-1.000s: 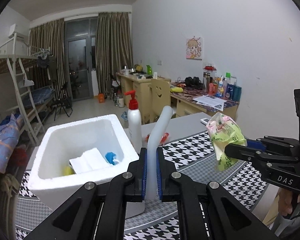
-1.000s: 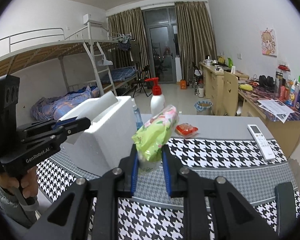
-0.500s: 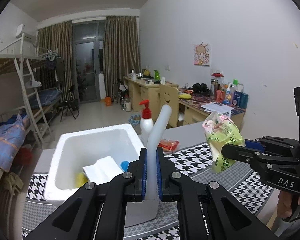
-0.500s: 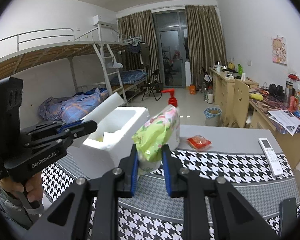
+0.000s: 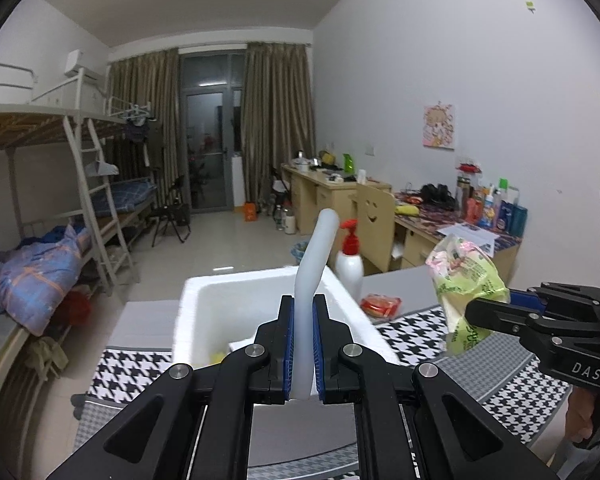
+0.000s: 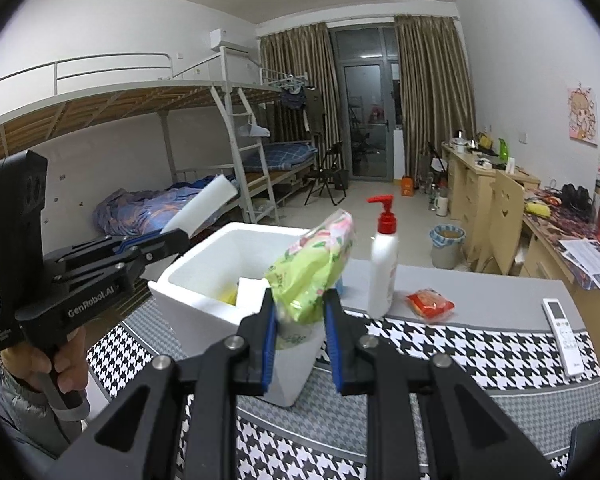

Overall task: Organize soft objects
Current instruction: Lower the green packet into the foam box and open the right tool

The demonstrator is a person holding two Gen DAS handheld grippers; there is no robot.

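My left gripper (image 5: 303,320) is shut on a thin white foam sheet (image 5: 314,256), seen edge-on and curving up over the white foam box (image 5: 236,296). In the right wrist view the same left gripper (image 6: 182,236) holds the foam sheet (image 6: 204,204) above the left side of the box (image 6: 204,276). My right gripper (image 6: 300,312) is shut on a soft green and pink packet (image 6: 312,264). The left wrist view shows that packet (image 5: 464,280) in the air just right of the box, pinched by the right gripper (image 5: 484,312). A yellow item (image 6: 230,298) and a white piece (image 6: 252,290) lie inside the box.
A white bottle with a red pump (image 6: 384,276), a red packet (image 6: 430,305) and a white remote (image 6: 564,330) lie on the table with its houndstooth cloth (image 6: 480,356). Bunk beds stand on the left, cluttered desks along the right wall.
Both grippers have risen and tilted upward, each keeping its hold. The right gripper has carried the packet closer to the box. The box now sits lower, partly behind the left fingers.
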